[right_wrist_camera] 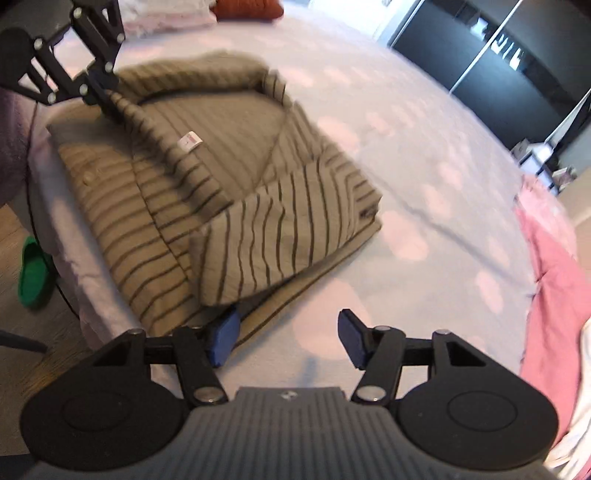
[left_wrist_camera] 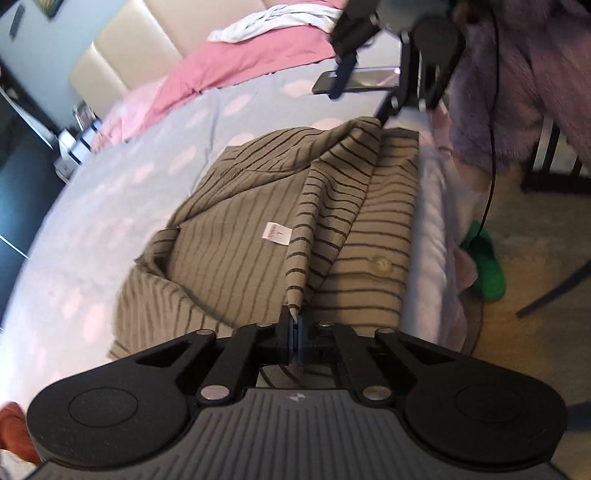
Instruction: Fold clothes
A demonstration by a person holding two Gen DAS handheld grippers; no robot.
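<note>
Left wrist view: striped shirt [left_wrist_camera: 258, 221] lies on the bed [left_wrist_camera: 110, 221] near its edge, partly folded, white label [left_wrist_camera: 276, 233] showing on the inner face. Around it: pink blanket [left_wrist_camera: 236, 62] and white cloth [left_wrist_camera: 273, 20] at the far end, a phone [left_wrist_camera: 354, 79] flat on the sheet beyond the shirt, fuzzy purple fabric [left_wrist_camera: 524, 74] on the right, black cable [left_wrist_camera: 493, 129] hanging in front of it, green slipper [left_wrist_camera: 487, 266] on the floor. Left tongs [left_wrist_camera: 295, 325] pinched tight on a fold edge of the shirt, cloth ridge running up from the tips. Right tongs [left_wrist_camera: 388, 107] at the far end of that ridge, angled down; grip there not readable in this view. Right wrist view: same shirt [right_wrist_camera: 207, 192] spread ahead, green slipper [right_wrist_camera: 35, 273] lower left, pink blanket [right_wrist_camera: 554, 288] right, red-brown item [right_wrist_camera: 247, 9] at top. Right tongs [right_wrist_camera: 288, 332] stand moderately wide, pointing down at the bed; left pad [right_wrist_camera: 225, 332] tucked by the shirt's near hem, right pad [right_wrist_camera: 352, 339] over bare sheet, nothing clamped. Left tongs [right_wrist_camera: 107, 99] top left, closed on the shirt's far edge
</note>
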